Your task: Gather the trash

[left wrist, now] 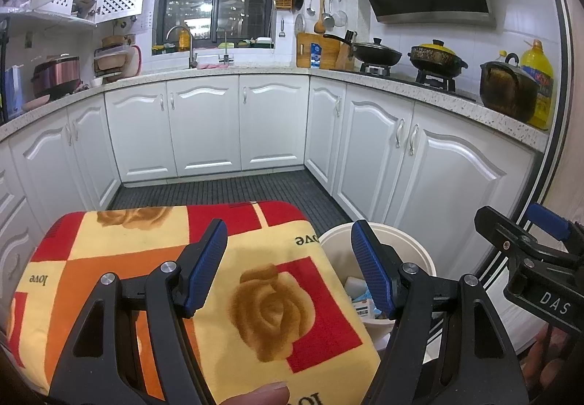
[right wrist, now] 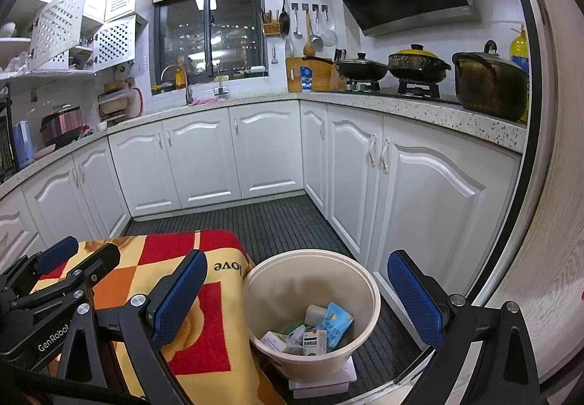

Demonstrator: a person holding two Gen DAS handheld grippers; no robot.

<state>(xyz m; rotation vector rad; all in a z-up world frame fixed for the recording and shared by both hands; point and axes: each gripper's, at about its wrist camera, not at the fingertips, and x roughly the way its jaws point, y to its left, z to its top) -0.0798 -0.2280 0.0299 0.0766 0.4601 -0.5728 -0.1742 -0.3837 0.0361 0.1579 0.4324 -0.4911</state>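
Both hand-held grippers, left (left wrist: 288,266) and right (right wrist: 297,290), hang spread and empty; at the right one's 12 o'clock, a round cream plastic bin (right wrist: 255,295) holds crumpled packets (right wrist: 334,324) beside a fuzzy rose-print blanket (left wrist: 146,244).

A patterned cloth (left wrist: 204,281) covers the stool-like surface, beside the bin (right wrist: 310,313) on the ribbed dark floor (right wrist: 277,222)
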